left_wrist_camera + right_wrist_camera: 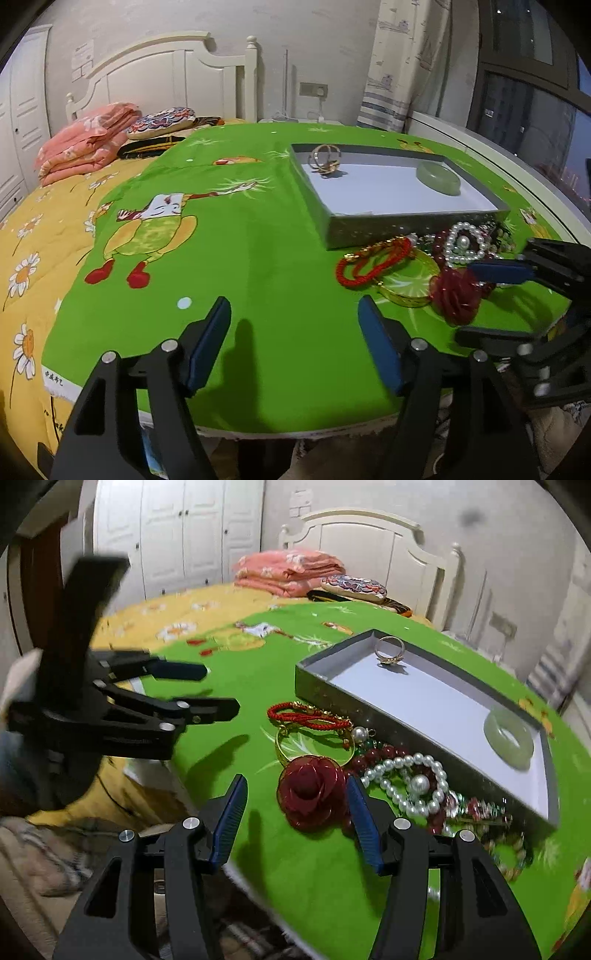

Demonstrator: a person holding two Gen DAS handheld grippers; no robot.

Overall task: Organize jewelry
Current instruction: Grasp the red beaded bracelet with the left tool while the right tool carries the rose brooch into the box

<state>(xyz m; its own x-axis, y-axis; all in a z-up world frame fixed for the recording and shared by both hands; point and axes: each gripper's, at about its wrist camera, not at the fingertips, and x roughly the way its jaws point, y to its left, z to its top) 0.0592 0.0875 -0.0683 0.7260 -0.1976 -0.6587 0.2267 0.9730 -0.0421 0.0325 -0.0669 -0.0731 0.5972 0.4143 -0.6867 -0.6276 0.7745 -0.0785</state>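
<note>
Your left hand-held gripper [295, 343] hangs over bare green cloth near the front edge of the table [258, 240], its blue pads spread with nothing between them. The jewelry heap lies off to its right, along the near wall of the grey tray [413, 225]: first the red cord bracelets [306, 716], then the gold bangle [295, 755], then the red rose brooch [312, 794], then the pearl strand [410, 782] and the beaded pieces beyond it.

Your right hand-held gripper [297, 819] is the nearer one by far. Its jaws stand apart and hold nothing, and the rose brooch sits just ahead of them, slightly toward the right pad, touching or nearly so. The brooch is roundish, so no long axis dictates your wrist angle; I judge that a short push forward and down would bracket it.

The tray lies past the heap, running away to the right, with a gold ring [389, 651] at its far end and a jade bangle [509, 744] at its right end.
</note>
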